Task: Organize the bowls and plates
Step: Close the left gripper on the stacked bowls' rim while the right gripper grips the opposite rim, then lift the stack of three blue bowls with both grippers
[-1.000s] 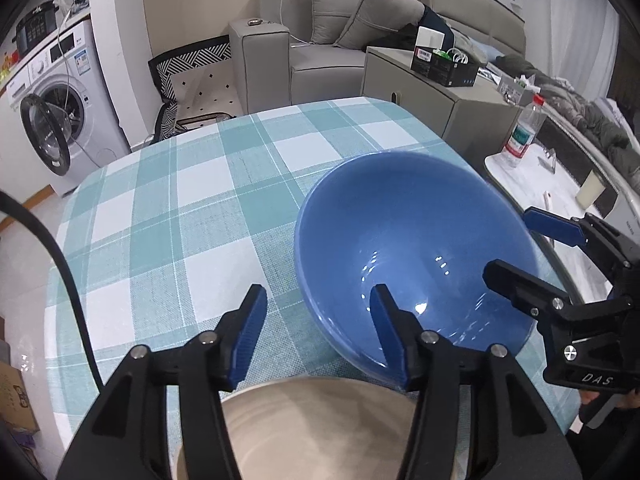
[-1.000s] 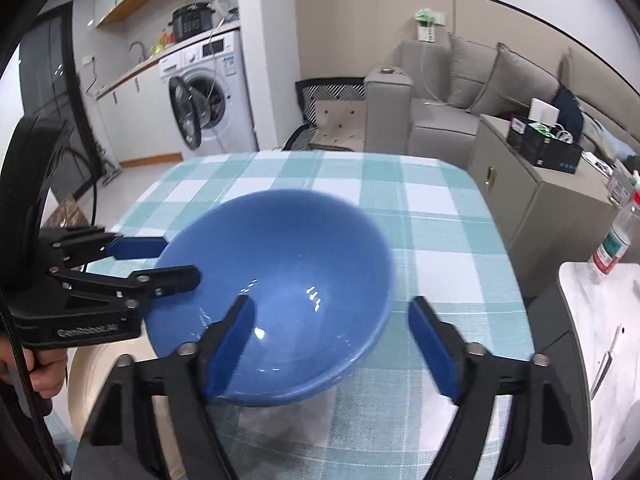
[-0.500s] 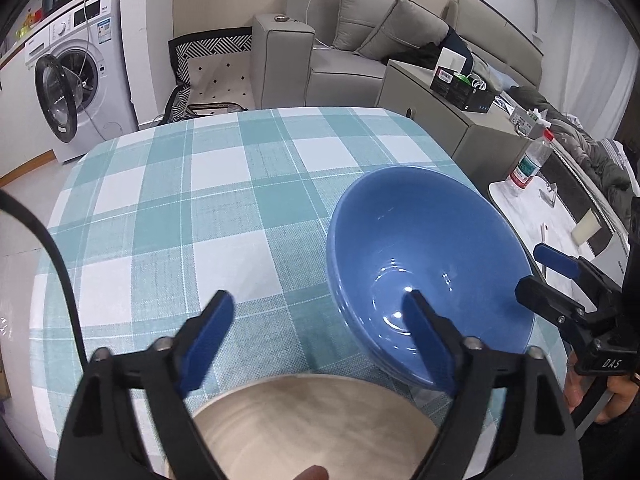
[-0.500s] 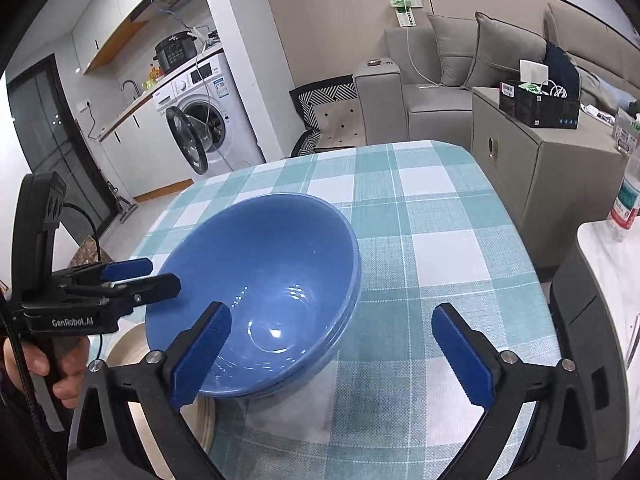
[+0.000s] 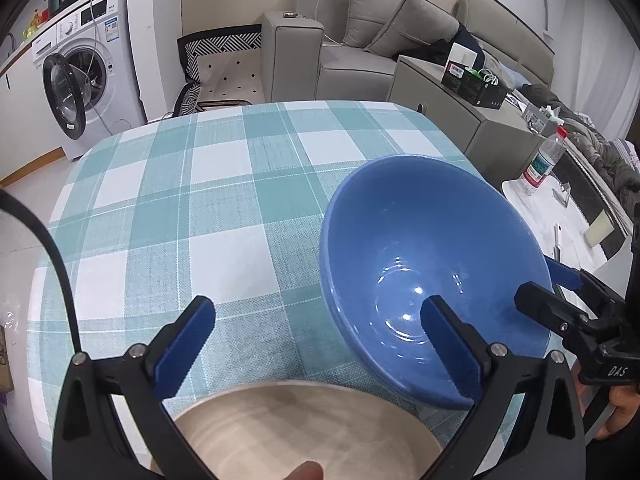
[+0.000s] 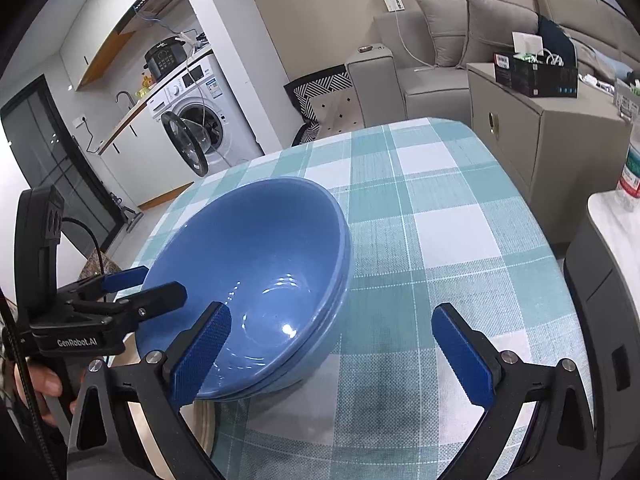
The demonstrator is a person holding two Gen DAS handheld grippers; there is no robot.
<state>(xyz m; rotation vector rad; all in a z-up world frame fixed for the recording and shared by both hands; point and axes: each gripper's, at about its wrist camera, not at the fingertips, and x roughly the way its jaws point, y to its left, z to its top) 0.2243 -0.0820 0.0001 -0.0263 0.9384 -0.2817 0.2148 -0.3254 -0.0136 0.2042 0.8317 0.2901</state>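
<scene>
A stack of nested blue bowls (image 5: 420, 240) (image 6: 248, 248) rests on the teal checked tablecloth (image 5: 200, 208). My left gripper (image 5: 316, 320) straddles the stack's near rim: one finger hangs over the bowl's inside, the other over the cloth. Its jaws are opening and neither pad presses on the rim. My right gripper (image 6: 330, 324) stands wide open at the opposite rim, one finger over the bowl and one over the cloth. Each gripper shows in the other's view, the right gripper (image 5: 548, 284) and the left gripper (image 6: 160, 284). A beige plate (image 5: 288, 432) (image 6: 202, 416) lies just under my left gripper, beside the stack.
The table's rounded far edge (image 5: 320, 104) faces a grey sofa (image 5: 360, 52) and a washing machine (image 5: 80, 80). A grey cabinet (image 5: 460, 120) stands off the right side. A water bottle (image 5: 542, 160) sits on a white side table (image 5: 560, 220).
Both grippers' jaws have spread wide and let go of the blue bowl's rim. The bowl has settled onto the stack, and both grippers have drawn back a little.
</scene>
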